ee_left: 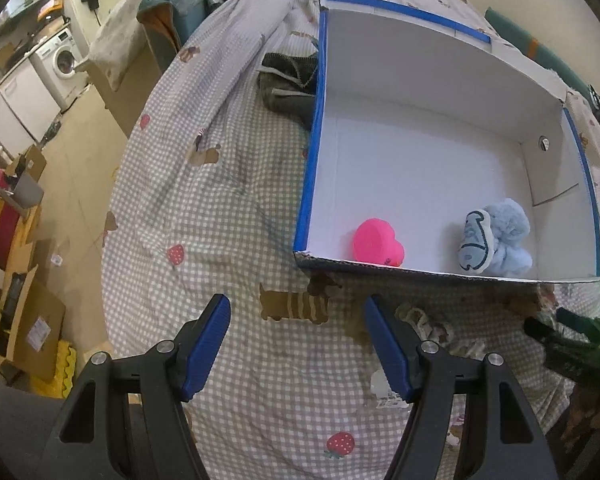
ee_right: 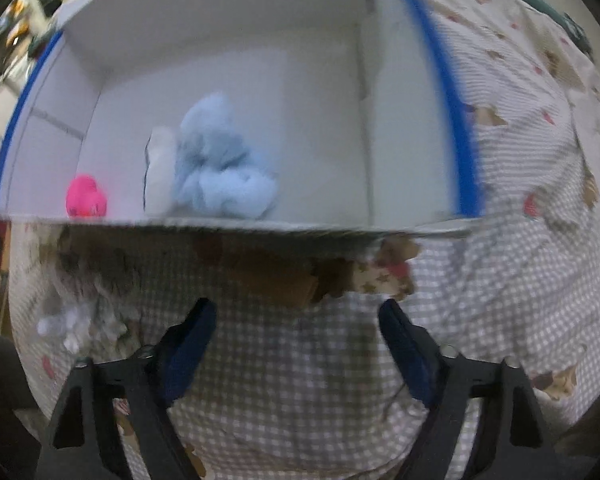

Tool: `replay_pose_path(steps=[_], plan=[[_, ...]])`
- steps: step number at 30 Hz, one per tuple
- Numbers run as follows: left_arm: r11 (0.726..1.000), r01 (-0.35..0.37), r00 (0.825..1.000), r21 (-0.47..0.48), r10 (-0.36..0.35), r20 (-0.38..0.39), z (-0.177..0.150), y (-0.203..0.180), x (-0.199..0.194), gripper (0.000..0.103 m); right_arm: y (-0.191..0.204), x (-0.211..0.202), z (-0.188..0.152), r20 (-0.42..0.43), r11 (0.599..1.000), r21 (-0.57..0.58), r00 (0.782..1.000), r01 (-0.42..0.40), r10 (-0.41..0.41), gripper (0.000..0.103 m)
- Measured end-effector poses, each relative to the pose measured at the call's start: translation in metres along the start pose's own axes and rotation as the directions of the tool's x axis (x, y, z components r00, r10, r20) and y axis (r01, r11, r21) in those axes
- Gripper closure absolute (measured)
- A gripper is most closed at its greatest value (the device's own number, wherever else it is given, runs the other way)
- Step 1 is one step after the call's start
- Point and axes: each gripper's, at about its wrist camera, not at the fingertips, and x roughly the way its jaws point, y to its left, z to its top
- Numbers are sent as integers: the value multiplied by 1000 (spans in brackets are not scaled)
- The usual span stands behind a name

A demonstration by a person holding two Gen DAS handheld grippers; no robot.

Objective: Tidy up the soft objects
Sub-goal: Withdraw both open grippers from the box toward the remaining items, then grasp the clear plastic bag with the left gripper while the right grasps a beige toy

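The light-blue plush toy (ee_left: 496, 240) sits in the blue-edged cardboard box (ee_left: 310, 168), at three o'clock from the pink heart (ee_left: 378, 244) — probably light and squashy, best pinched across its fluffy bulk. Left gripper (ee_left: 298, 344) and right gripper (ee_right: 296, 344) gape, empty.

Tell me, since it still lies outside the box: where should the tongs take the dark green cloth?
Grip the dark green cloth on its raised upper folds, coming from above and from the bed side. It lies crumpled against the box's outer wall, which blocks that side.
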Motion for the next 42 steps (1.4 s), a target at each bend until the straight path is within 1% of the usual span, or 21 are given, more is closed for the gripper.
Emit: replay_pose_path(steps=[3,6,11,13,14,15,16,17,18,19,21,24,27,29,35,36,37,38,41,42], plan=[[1000,6,1000,-2,-6,-9,0,-1,2,36,3,6,2,-13,1000,-7,1000,4,-4,20],[1000,11,1000,-3,-11,-13,1,-1,3,36,3,11,6,-23,1000,20,1000,-6,6,20],[999,26,999,-26,-27,-35,3,0,8,36,13,27,22,-27,1000,9,1000,-9,9,21],[999,33,998,-32,-35,-45,3,0,11,36,18,35,26,-27,1000,0,1000,9,-9,33],[999,35,998,-32,-36,-48,4,-1,12,36,20,40,28,-33,1000,-7,999,11,-11,50],[999,34,998,-28,-35,-48,4,-2,12,36,22,44,29,-37,1000,-14,999,16,-16,55],[999,30,999,-20,-31,-45,5,-3,13,36,23,45,32,-33,1000,-20,999,19,-20,56],[1000,27,999,-14,-27,-43,6,-3,13,36,26,43,33,-23,999,-31,1000,17,-17,69],[1000,22,999,-10,-23,-41,6,-3,13,36,28,41,33,-15,999,-43,1000,9,-10,85],[1000,20,999,-11,-20,-40,6,-3,13,36,31,37,34,-6,999,-53,1000,-3,3,90],[999,24,998,-21,-25,-52,6,0,14,36,37,29,35,16,997,-70,999,-27,28,91],[999,47,994,-24,-49,-94,3,0,19,36,41,19,34,40,996,-70,998,-52,55,92],[993,116,983,-23,-118,-143,-2,-3,23,36,43,4,33,65,992,-47,990,-121,123,92],[990,143,976,-3,-142,-163,-6,-9,23,36,37,-6,32,86,986,-41,983,-159,163,92],[981,182,967,68,-166,-193,-14,-29,26,36,39,-33,23,127,973,-16,965,-228,229,92],[979,187,965,80,-168,-199,-14,-34,27,36,36,-27,12,132,972,-13,963,-235,235,92],[977,191,964,94,-169,-207,-15,-37,29,36,37,-29,10,136,971,-12,962,-238,237,92],[975,194,962,108,-167,-216,-16,-42,31,36,27,-36,-3,138,971,-11,961,-241,240,92],[969,207,955,133,-170,-242,-20,-50,36,36,20,-45,-14,140,969,-13,959,-246,246,92],[970,199,956,142,-160,-247,-20,-51,37,36,20,-47,-15,140,970,-16,960,-244,244,92]])
